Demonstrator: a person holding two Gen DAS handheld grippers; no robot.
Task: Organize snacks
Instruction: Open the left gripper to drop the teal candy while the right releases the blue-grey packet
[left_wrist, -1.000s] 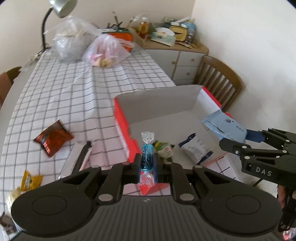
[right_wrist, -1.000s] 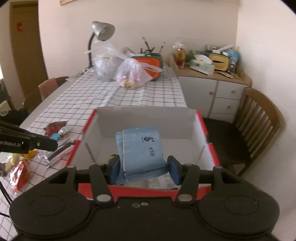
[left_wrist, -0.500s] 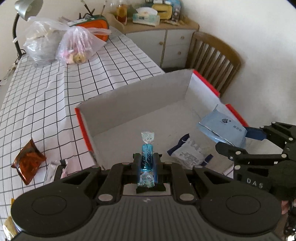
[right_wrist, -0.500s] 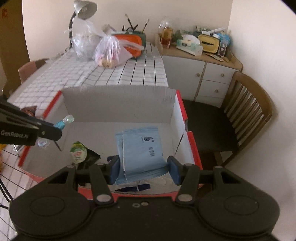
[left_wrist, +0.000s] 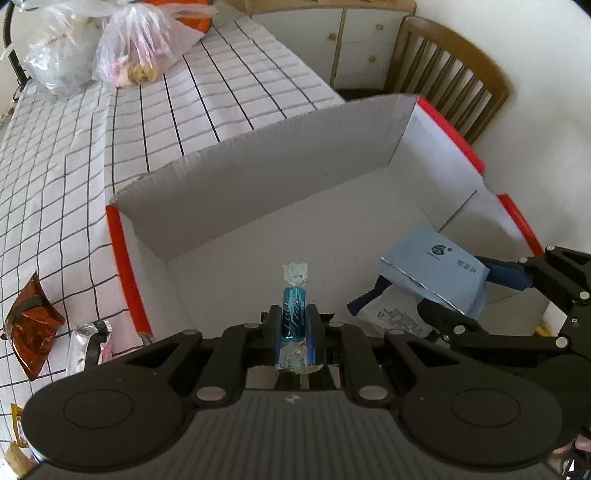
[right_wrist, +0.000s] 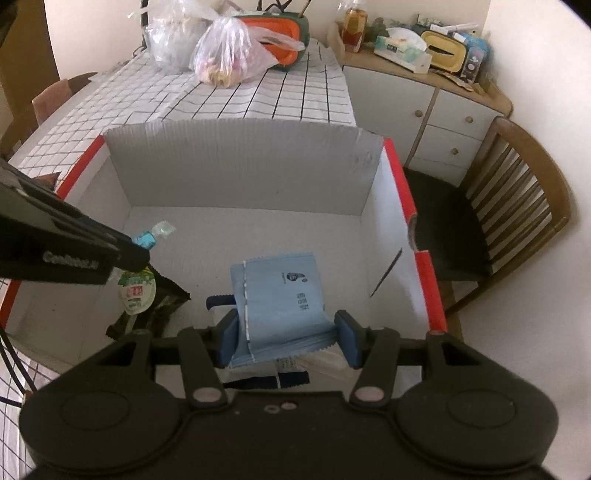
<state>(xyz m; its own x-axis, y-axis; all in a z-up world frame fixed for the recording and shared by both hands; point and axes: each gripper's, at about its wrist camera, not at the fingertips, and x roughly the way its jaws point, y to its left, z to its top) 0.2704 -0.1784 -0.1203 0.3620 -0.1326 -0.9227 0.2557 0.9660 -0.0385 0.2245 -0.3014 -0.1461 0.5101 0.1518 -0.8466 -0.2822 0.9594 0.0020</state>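
Observation:
An open cardboard box (left_wrist: 258, 184) with red edges and a white inside (right_wrist: 240, 162) stands on the checked tablecloth. My left gripper (left_wrist: 293, 317) is shut on a blue wrapped candy (left_wrist: 294, 295) and hangs over the box floor; the same candy (right_wrist: 147, 238) pokes out at the left in the right wrist view. My right gripper (right_wrist: 288, 332) is shut on a light blue snack packet (right_wrist: 284, 295), held low inside the box; the packet (left_wrist: 436, 269) also appears at the right in the left wrist view. A white-and-navy packet (left_wrist: 388, 314) lies under it.
A green-lidded jelly cup (right_wrist: 135, 291) and a dark wrapper (right_wrist: 162, 306) lie in the box's left part. Outside lie a brown packet (left_wrist: 31, 325) and a silver bar (left_wrist: 88, 343). Plastic bags (right_wrist: 229, 59) sit at the table's far end. A wooden chair (right_wrist: 517, 206) stands right of the box.
Both grippers have come forward and down over the box with their snacks still held. The left gripper crossed from the box's red edge to above its floor.

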